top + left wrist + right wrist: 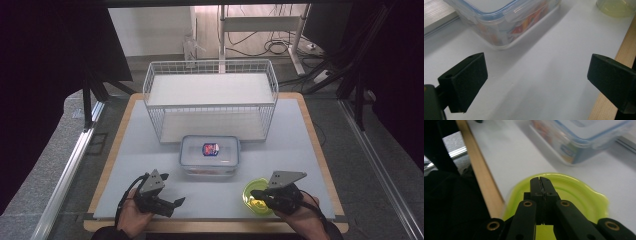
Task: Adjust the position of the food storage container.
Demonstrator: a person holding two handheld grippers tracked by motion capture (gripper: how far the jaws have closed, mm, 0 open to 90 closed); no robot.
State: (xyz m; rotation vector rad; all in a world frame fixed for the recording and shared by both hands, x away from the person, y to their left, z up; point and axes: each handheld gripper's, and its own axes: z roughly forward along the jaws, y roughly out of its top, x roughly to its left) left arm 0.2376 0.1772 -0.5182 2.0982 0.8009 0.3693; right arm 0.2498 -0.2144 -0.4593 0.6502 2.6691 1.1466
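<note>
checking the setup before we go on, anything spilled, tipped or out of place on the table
Nothing stands out. The lidded plastic box sits flat and closed before the wire rack, and the green bowl stands upright near the table's front edge. No spill shows.

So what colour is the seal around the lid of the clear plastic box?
Blue; the seal shows best in the right gripper view.

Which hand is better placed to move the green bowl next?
Right. The right gripper sits over the green bowl, jaws shut at its rim. The left gripper stands open over bare table, away from it.
</note>
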